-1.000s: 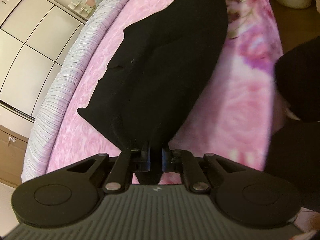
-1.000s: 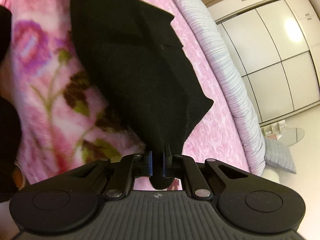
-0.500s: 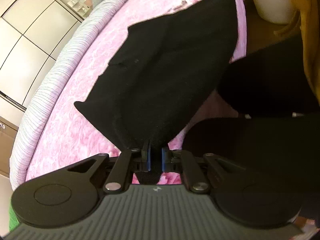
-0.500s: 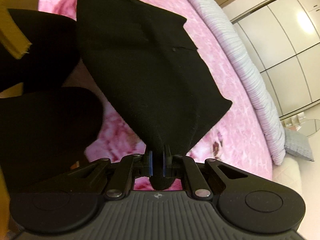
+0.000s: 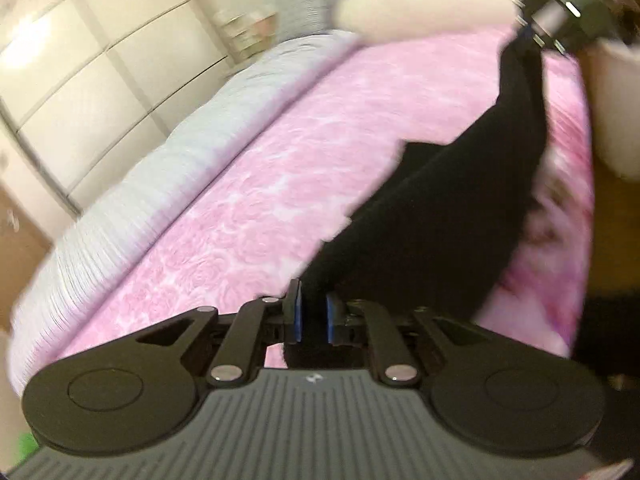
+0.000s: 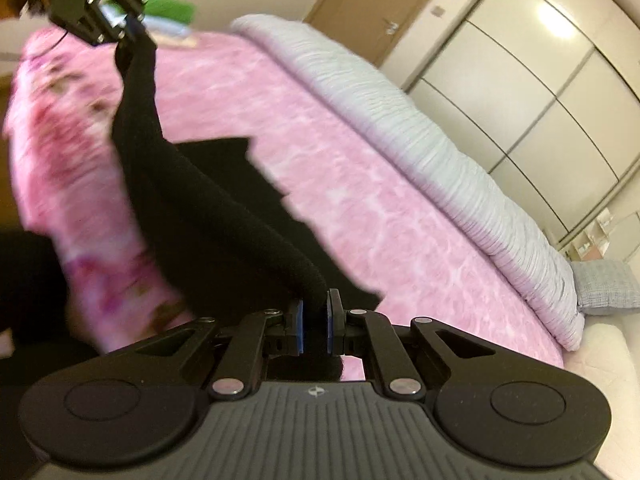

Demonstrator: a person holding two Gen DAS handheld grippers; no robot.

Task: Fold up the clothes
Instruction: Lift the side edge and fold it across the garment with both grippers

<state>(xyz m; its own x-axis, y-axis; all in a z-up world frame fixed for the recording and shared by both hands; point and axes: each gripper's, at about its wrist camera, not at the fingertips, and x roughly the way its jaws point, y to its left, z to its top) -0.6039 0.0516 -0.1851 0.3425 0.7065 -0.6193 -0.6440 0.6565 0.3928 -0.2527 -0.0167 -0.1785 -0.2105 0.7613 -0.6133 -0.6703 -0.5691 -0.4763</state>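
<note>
A black garment (image 5: 452, 216) hangs stretched in the air between my two grippers, above a pink flowered blanket (image 5: 256, 200) on a bed. My left gripper (image 5: 313, 312) is shut on one end of the garment. My right gripper (image 6: 315, 324) is shut on the other end (image 6: 192, 208). Each wrist view shows the other gripper far off, pinching the cloth: the right one in the left wrist view (image 5: 532, 34) and the left one in the right wrist view (image 6: 128, 28). The garment's lower edge droops toward the blanket.
A grey ribbed duvet (image 6: 440, 152) lies along the far side of the bed. White wardrobe doors (image 6: 520, 80) stand behind it. A grey pillow (image 6: 604, 286) lies at the bed's end. A pale bin (image 5: 616, 112) stands by the near edge. Something green (image 6: 168, 6) lies beyond the bed.
Both grippers have lifted and swung apart, raising the black garment off the blanket and pulling it taut between them. The views now look across the bed rather than down on it.
</note>
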